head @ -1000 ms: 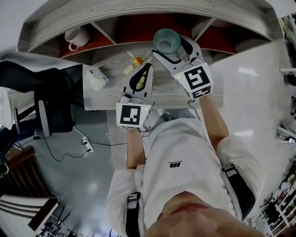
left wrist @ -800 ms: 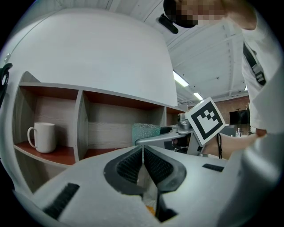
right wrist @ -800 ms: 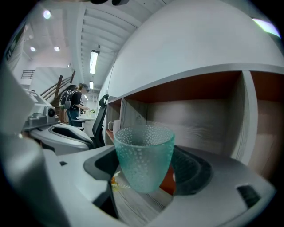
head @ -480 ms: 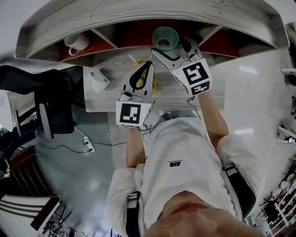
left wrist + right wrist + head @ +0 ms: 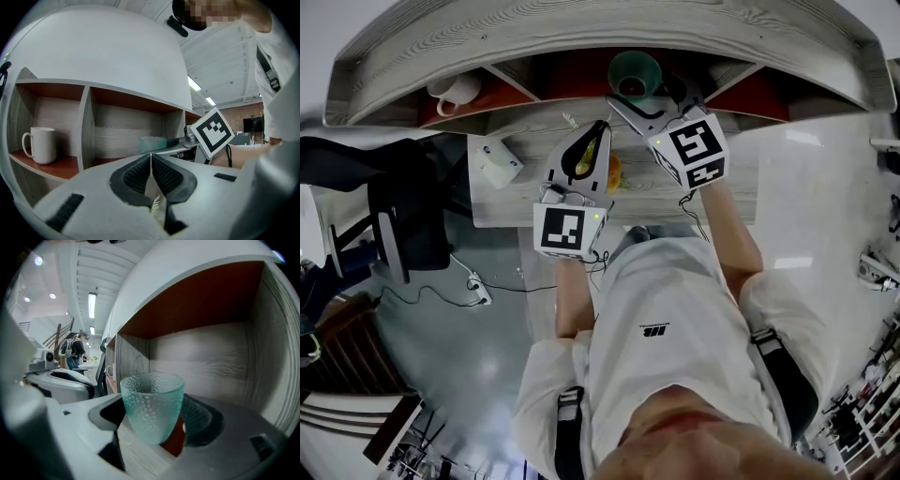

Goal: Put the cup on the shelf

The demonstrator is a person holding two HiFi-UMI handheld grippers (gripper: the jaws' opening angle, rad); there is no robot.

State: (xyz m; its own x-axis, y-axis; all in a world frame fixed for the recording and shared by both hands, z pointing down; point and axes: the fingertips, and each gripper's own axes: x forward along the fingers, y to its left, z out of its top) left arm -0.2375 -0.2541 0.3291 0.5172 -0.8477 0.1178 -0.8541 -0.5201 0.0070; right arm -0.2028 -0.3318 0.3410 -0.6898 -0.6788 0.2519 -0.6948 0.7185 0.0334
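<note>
A grey wooden shelf point(image 5: 581, 37) with red-brown compartments spans the far side, above a pale wood counter point(image 5: 727, 192). A black office chair point(image 5: 403, 206) stands at the counter's left end. The right gripper point(image 5: 642, 94) reaches into the mouth of the middle compartment, its fingers point(image 5: 204, 420) spread to the width of the teal dimpled glass cup point(image 5: 152, 404) and closed on its sides. The cup is upright just over the compartment's front edge; whether its base touches the shelf floor cannot be told. The left gripper point(image 5: 151, 161) hovers nearer, over the counter and left of the right one, its fingers pressed together at the tips with nothing between them. A white mug point(image 5: 41, 145) stands in the left compartment. A small white box point(image 5: 497, 161) lies on the counter's left part
</note>
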